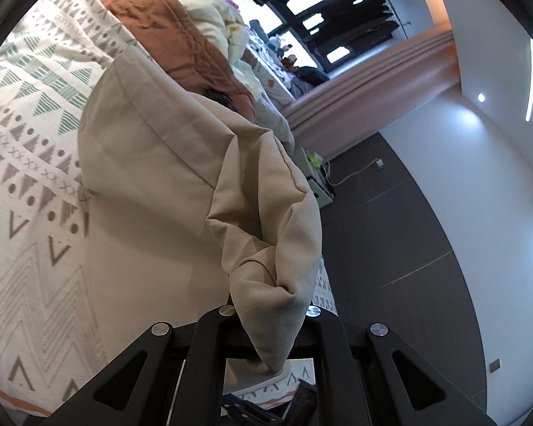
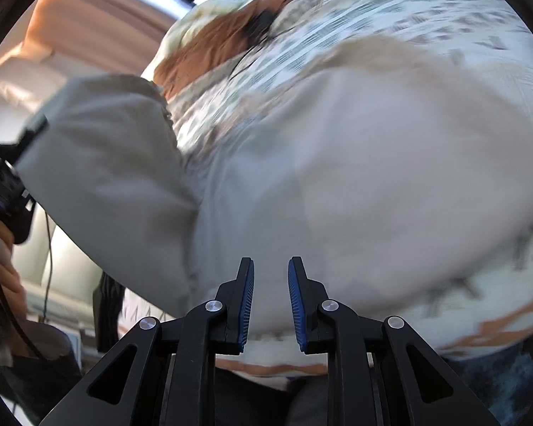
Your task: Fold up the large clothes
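In the left wrist view, a bunched corner of the beige garment (image 1: 181,149) is seen clamped between the closed jaws of the left gripper (image 1: 270,323), whose pads are hidden by the cloth. From the grip the fabric is drawn up and away across the picture, its far part lying spread on the patterned bedspread (image 1: 35,163). A rust-brown blanket (image 1: 167,32) and a pale yellow quilt (image 1: 216,17) are heaped at the far end of the bed. Beyond the bed's edge, a dark wood floor (image 1: 401,241) and a window (image 1: 323,17) with pink curtains are shown.

In the right wrist view, heavily blurred, the jaws of the right gripper (image 2: 270,301) are seen slightly parted, with nothing pinched between the blue pads (image 2: 248,301). The beige garment (image 2: 373,184) is spread on the bed directly beyond the fingertips, and a lifted fold of it (image 2: 103,163) is raised at the left, where the other gripper's black body (image 2: 3,191) is held in a person's hand (image 2: 0,259). The patterned bedspread (image 2: 444,10) is visible around the garment.
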{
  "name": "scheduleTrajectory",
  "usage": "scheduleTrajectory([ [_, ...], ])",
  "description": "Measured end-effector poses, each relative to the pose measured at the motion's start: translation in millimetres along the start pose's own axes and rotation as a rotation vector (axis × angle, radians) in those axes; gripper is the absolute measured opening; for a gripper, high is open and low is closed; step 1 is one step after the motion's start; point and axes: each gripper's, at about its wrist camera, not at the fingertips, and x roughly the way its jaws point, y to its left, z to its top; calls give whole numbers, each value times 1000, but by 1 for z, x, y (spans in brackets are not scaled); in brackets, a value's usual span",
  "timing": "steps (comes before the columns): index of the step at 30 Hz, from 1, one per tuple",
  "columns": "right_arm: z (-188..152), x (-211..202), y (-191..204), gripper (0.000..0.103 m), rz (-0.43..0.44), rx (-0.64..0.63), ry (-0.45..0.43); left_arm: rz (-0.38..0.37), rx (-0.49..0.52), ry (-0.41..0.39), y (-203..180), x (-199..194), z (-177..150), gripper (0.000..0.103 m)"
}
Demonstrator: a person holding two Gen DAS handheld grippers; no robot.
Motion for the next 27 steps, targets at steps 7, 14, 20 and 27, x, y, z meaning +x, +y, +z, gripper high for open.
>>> scheduleTrajectory([
  [7, 2, -48, -60, 21, -63, 139, -83, 21, 1, 118, -18, 84, -21, 7],
  [14, -4, -73, -98, 21, -106, 217, -118, 66, 1, 297, -28, 175, -83, 7],
  [20, -3, -83, -122, 21, -110, 261, -119, 67, 22, 358, -43, 206, -118, 7],
  [27, -9, -105, -148, 21, -129, 300, -151, 56, 72, 411, -59, 229, -143, 7],
])
